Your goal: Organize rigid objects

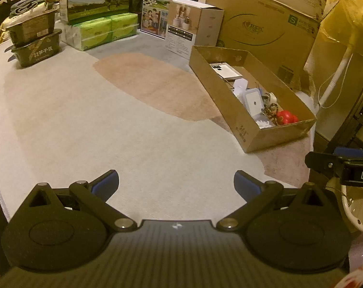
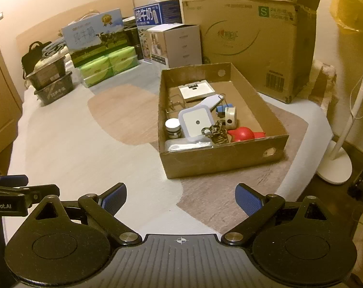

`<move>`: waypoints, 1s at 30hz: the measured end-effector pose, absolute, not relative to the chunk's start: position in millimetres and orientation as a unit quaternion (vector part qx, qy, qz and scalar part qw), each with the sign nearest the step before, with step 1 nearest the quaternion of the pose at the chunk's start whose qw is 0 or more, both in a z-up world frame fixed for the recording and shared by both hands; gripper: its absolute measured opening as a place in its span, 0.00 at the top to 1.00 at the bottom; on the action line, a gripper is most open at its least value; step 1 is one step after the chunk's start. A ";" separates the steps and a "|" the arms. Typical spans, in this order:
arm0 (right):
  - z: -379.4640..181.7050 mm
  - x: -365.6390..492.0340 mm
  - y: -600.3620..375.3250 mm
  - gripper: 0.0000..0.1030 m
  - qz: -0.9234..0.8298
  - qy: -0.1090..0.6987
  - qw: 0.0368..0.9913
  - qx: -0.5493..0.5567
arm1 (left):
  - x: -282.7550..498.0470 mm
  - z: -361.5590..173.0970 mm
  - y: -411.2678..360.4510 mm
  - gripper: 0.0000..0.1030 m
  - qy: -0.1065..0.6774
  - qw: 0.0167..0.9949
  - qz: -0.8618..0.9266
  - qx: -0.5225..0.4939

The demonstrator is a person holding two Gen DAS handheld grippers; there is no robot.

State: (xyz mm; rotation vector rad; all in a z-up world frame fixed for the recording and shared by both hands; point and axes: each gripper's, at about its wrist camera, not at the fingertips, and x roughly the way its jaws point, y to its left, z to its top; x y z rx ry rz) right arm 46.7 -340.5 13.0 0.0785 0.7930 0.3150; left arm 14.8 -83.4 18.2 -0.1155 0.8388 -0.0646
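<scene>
While both of your claws hung spread and empty over the pale rug (image 2: 68, 144), nothing was pinched in either. Your left claw (image 1: 176, 185) sat low with bare rug between its blue pads, and your right claw (image 2: 180, 200) pointed toward the near wall of the open cardboard box (image 2: 220, 160). No loose item showed on the rug near you, so the gathering looked mostly or wholly finished, as far as these views reach. Inside the box lay the rigid objects: a small white-lidded jar (image 2: 173, 127), a square white container (image 2: 197, 122), a red toy (image 2: 245, 134), a round white gadget (image 2: 230, 117) and a flat white plate (image 2: 196, 91) at the far end. They lay jumbled, some overlapping, so tidying within the box may remain. Beyond stood milk cartons (image 2: 95, 38) and a large carton (image 2: 251, 45), well apart from the work.
</scene>
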 end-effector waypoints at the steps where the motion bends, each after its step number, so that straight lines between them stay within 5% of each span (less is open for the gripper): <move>1: 13.3 47.3 -339.8 0.06 0.152 0.385 0.910 0.038 | 15.0 18.2 -82.6 0.02 0.406 0.912 -0.029 -0.057; 30: -0.1 58.2 -320.7 0.06 0.163 0.399 0.901 0.037 | 19.7 10.5 -78.4 0.01 0.409 0.911 -0.012 -0.056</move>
